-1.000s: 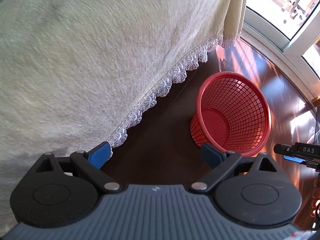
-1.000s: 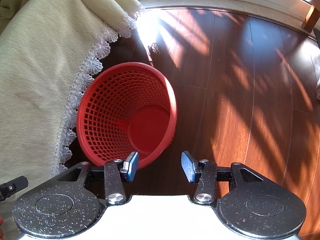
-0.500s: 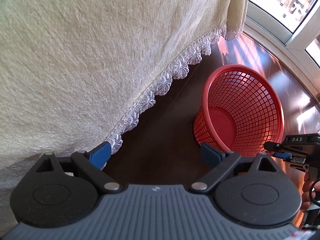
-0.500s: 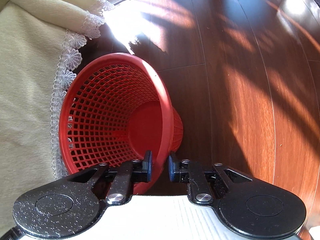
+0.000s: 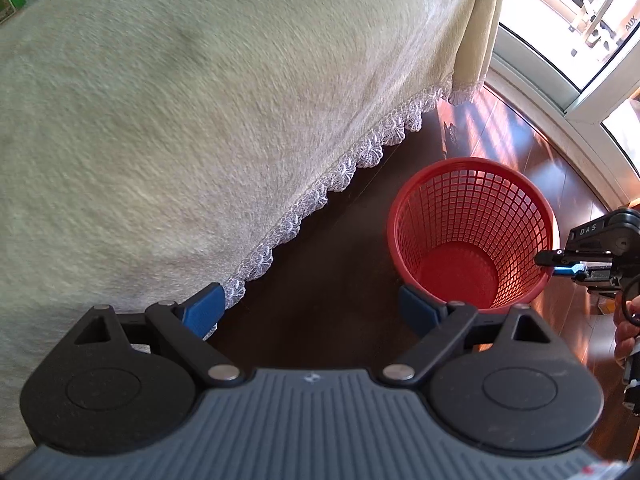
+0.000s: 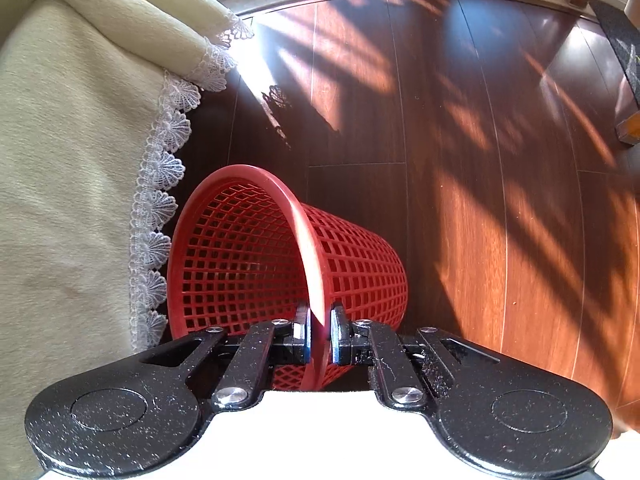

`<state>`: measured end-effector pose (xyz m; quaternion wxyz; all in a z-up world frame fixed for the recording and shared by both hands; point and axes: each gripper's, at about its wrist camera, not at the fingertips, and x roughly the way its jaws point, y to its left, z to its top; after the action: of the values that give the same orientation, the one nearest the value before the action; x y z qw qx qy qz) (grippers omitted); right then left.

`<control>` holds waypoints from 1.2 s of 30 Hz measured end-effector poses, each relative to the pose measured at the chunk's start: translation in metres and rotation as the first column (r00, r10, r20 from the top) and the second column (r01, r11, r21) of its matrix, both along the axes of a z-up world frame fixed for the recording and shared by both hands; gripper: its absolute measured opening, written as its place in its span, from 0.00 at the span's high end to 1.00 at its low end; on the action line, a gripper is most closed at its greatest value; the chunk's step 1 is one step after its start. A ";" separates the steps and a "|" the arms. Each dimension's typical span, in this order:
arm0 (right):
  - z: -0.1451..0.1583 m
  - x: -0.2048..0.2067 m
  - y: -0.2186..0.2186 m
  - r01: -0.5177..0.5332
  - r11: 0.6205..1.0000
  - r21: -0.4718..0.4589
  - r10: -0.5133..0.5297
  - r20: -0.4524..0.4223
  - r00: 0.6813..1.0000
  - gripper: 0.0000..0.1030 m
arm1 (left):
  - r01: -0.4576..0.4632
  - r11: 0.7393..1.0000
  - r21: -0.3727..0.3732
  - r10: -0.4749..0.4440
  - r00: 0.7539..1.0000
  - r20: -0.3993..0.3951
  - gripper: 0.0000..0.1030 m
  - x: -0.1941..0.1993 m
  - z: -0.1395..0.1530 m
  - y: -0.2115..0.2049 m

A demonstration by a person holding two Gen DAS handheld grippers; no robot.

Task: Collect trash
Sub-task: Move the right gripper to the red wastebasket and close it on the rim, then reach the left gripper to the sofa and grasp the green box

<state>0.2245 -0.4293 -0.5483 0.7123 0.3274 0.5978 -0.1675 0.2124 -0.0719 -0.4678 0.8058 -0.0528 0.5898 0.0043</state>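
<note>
Clamping basket (image 6: 360, 264) rim with right gripper (image 6: 320, 338): 2 fingers (image 6: 301, 336) pinched narrow, 1 inside the rim, 1 outside on the mesh wall. Basket red, plastic lattice, solid bottom, nothing visible inside. Tilted in the right wrist view, mouth facing the cloth (image 6: 68, 184); cannot tell whether the base is touching the floor (image 6: 480, 152). Sitting just beside the lace hem (image 6: 154, 208) of the cream cloth, rim near the lace, contact not clear.

Left gripper (image 5: 310, 312) spread wide, holding nothing, blue pads (image 5: 202, 310) apart over dark floor. Left pad near the lace edge, right pad at the near side of the basket's rim in that view; contact not clear. Basket (image 5: 472, 232) ahead and to the right of it, interior and red bottom fully visible. Right gripper (image 5: 560, 264) seen from the left wrist view at the basket's far-right rim, marked "DAS", with part of a hand (image 5: 626, 332) behind it at the frame edge.

Sunlight striping the wood planks; window frame (image 5: 560, 80) along the top right.
</note>
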 end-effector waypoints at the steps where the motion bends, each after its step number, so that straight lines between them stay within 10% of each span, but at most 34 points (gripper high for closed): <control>1: 0.014 0.001 0.002 -0.008 1.000 -0.003 0.008 -0.003 1.000 0.94 | -0.008 1.000 -0.002 0.008 1.000 0.000 0.11 -0.003 0.008 0.002; 14: 0.232 0.050 0.065 -0.145 0.988 0.060 0.137 0.114 0.984 0.94 | -0.171 0.985 -0.014 0.171 0.984 0.047 0.14 -0.021 0.157 0.068; 36: 0.277 0.124 0.205 -0.133 0.967 -0.217 0.128 -0.041 0.991 0.94 | 0.035 0.996 0.084 -0.047 0.989 0.139 0.16 0.097 0.184 0.304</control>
<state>0.3483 -0.2243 -0.2715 0.7454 0.2046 0.6055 -0.1895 0.3090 0.2322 -0.2836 0.8468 -0.0080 0.5317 0.0080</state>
